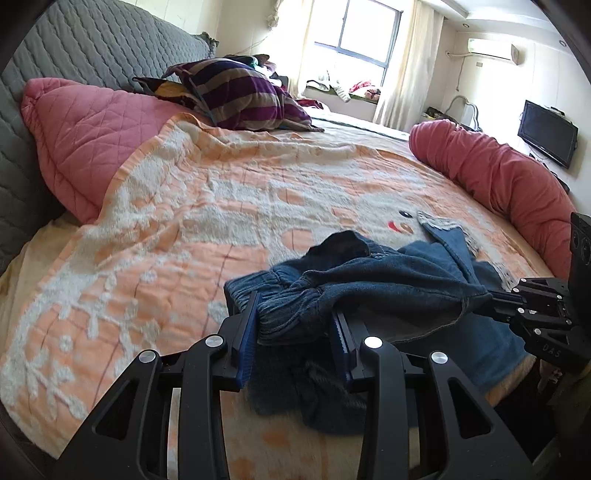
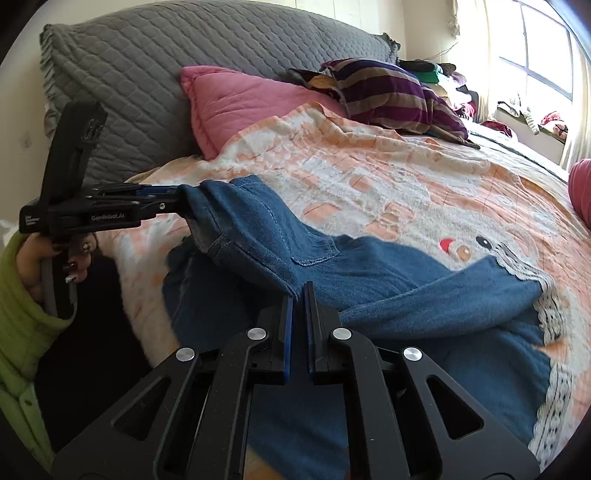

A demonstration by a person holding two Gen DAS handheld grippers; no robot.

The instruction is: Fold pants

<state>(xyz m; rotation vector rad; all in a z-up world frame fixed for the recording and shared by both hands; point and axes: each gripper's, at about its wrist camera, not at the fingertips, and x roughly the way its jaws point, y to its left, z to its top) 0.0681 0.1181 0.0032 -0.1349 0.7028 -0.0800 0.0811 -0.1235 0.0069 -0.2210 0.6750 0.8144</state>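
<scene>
Bedroom, daylit. Straight ahead of the left tongs, a bed under an orange-and-white blanket (image 1: 207, 206); beyond it, a striped purple pillow (image 1: 240, 99). Left of them, a pink quilted pillow (image 1: 85, 140) against a grey quilted headboard (image 1: 92, 40). Far ahead, a bright window (image 1: 358, 33) flanked by cream curtains. Off to the right, a rolled pink quilt (image 1: 491, 170), a dark television (image 1: 546, 133), and a wall air conditioner (image 1: 493, 50) on pale walls.

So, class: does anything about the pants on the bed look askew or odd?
Yes. The pants lie bunched and twisted, one lace-trimmed leg crossing the other, while the left gripper and right gripper each pinch the waistband.
</scene>
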